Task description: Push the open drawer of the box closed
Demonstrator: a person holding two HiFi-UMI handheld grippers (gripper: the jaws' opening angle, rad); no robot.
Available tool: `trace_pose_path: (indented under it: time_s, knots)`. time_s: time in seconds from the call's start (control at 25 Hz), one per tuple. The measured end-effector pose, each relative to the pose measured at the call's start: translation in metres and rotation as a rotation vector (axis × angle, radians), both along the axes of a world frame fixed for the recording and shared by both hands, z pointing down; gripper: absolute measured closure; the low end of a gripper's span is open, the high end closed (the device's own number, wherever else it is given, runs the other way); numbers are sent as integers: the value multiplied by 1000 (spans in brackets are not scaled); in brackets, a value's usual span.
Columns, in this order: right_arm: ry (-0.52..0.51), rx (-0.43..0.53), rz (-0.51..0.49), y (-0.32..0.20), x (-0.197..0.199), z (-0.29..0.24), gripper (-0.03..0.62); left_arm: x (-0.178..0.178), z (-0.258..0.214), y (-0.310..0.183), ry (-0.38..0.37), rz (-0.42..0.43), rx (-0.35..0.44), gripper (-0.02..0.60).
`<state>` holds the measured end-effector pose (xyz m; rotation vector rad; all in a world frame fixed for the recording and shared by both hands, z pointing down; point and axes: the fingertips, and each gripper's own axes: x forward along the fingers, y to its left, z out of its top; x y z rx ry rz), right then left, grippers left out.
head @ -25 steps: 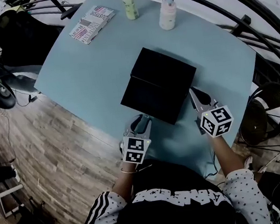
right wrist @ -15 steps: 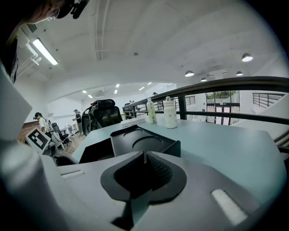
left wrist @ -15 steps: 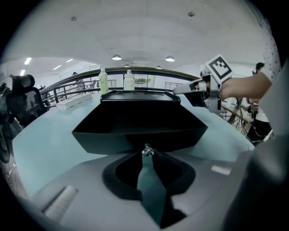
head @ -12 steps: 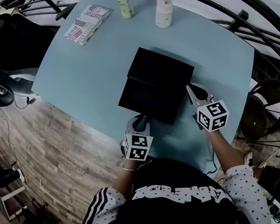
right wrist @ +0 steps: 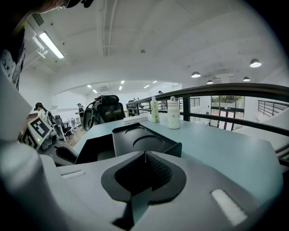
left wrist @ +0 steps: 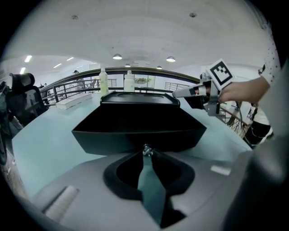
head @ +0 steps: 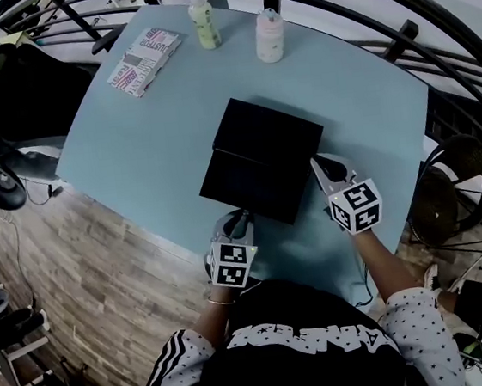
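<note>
My left gripper (head: 244, 219), jaws closed, sits at the front of the open drawer (head: 241, 182) of the black box (head: 276, 132), mid-frame on the counter (head: 130, 131). My right gripper (head: 315, 163), jaws also closed, is beside the box's right side.

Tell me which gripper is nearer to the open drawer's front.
Left. The left gripper has its tips at the drawer front; the right gripper is beside the right side of the box.
</note>
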<state>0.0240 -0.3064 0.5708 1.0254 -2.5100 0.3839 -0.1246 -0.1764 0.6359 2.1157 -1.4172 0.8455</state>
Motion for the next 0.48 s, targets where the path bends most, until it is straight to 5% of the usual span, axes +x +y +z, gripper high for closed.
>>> trace_pose_path:
  time_s: [0.48]
  knots:
    - [42,16,-33,3,2,-3,602,5,-4,-11,9,10,-14,581]
